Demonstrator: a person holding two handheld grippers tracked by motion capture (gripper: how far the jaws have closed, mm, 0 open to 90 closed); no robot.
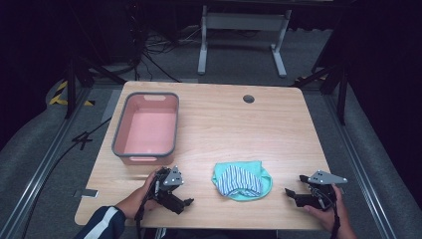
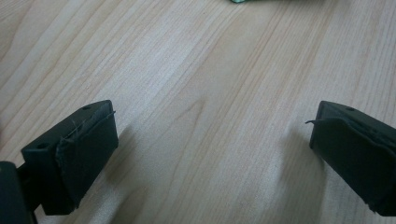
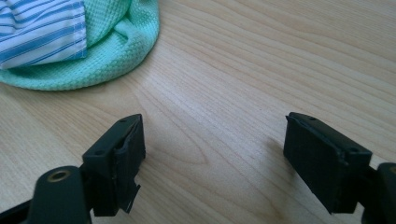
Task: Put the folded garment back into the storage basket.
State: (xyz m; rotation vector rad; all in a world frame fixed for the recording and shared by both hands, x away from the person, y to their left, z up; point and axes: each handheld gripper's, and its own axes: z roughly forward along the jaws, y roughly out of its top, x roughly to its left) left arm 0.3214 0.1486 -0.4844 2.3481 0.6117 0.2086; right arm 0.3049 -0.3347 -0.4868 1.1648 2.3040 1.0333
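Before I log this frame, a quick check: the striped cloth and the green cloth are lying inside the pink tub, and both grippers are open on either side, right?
Not quite. The striped cloth and the green cloth lie on the bare table, to the right of the pink tub, as the high view shows. Both the left gripper and the right gripper are open, one on either side.

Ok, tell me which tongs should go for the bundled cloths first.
Probably the right tongs: their open jaws point at the green waffle-weave cloth wrapped around the blue-striped white cloth, close ahead. The left tongs, also open, face mostly bare wooden table.
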